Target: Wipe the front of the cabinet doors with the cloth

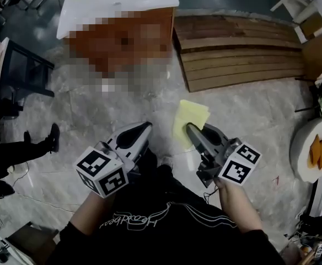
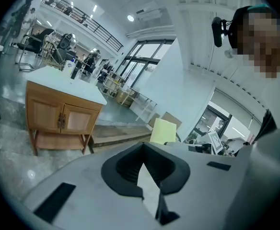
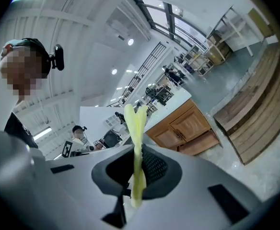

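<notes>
The wooden cabinet (image 1: 162, 22) with a white top stands ahead on the marble floor; its front is partly mosaicked in the head view. Its two doors (image 2: 63, 118) face me in the left gripper view, and the cabinet (image 3: 184, 123) also shows past the right jaws. A yellow cloth (image 1: 189, 119) hangs from my right gripper (image 1: 192, 131), which is shut on its edge. The cloth (image 3: 136, 128) stands up thin between the jaws. My left gripper (image 1: 143, 130) is shut and holds nothing, level with the right one. The cloth (image 2: 163, 131) shows beyond the left gripper (image 2: 147, 176).
A stack of wooden planks (image 1: 238, 48) lies right of the cabinet. A round white table (image 1: 310, 148) with orange items stands at the right edge. A black chair (image 1: 23, 70) and a person's legs (image 1: 34, 145) are at the left. White shelving (image 2: 142, 107) stands behind.
</notes>
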Demonstrator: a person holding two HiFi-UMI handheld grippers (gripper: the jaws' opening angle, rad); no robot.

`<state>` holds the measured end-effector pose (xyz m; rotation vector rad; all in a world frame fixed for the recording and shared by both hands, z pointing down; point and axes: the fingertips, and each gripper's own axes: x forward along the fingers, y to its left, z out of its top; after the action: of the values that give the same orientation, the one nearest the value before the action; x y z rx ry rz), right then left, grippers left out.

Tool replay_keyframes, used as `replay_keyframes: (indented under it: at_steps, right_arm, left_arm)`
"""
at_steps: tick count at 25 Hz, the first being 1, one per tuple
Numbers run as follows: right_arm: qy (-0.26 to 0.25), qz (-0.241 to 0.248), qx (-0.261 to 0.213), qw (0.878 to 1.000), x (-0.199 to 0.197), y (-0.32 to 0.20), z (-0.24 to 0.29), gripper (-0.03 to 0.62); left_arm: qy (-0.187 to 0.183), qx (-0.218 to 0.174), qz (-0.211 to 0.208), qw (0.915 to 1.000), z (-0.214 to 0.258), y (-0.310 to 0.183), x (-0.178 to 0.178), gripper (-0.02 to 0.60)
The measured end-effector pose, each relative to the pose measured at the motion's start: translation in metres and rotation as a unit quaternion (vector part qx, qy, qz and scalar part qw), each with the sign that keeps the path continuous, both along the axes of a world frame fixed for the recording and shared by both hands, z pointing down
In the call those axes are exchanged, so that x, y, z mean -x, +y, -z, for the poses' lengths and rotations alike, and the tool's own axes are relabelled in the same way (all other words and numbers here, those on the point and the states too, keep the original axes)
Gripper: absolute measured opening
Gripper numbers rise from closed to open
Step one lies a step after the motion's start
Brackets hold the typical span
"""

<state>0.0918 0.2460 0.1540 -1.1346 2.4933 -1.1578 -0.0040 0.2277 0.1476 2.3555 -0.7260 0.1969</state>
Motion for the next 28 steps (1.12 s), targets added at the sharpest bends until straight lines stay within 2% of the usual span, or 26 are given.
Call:
replay_keyframes:
  at_steps: [9,14,21,28]
  right_arm:
    - [0.025,0.013,0.019,0.999,0.015,-0.071,-0.052,0.040]
    - [0.051,0.019,0.021,0.998,0.026,-0.146,-0.088,0.040]
    - [0.040,0.007,0.022,0.999,0.057,-0.258,-0.122,0.041]
    - [0.062,0.016,0.003,0.998,0.093,-0.318,-0.149,0.041]
  left_arm:
    - [0.013,0.022,0.031,0.9992,-0.059,-0.078,0.015,0.006]
    - [0.015,0.036,0.057,0.9976,-0.100,-0.148,0.038,0.006]
    - [0.023,0.057,0.067,0.9959,-0.151,-0.238,0.069,0.006]
    - [0.022,0.043,0.079,0.9956,-0.178,-0.299,0.099,0.006]
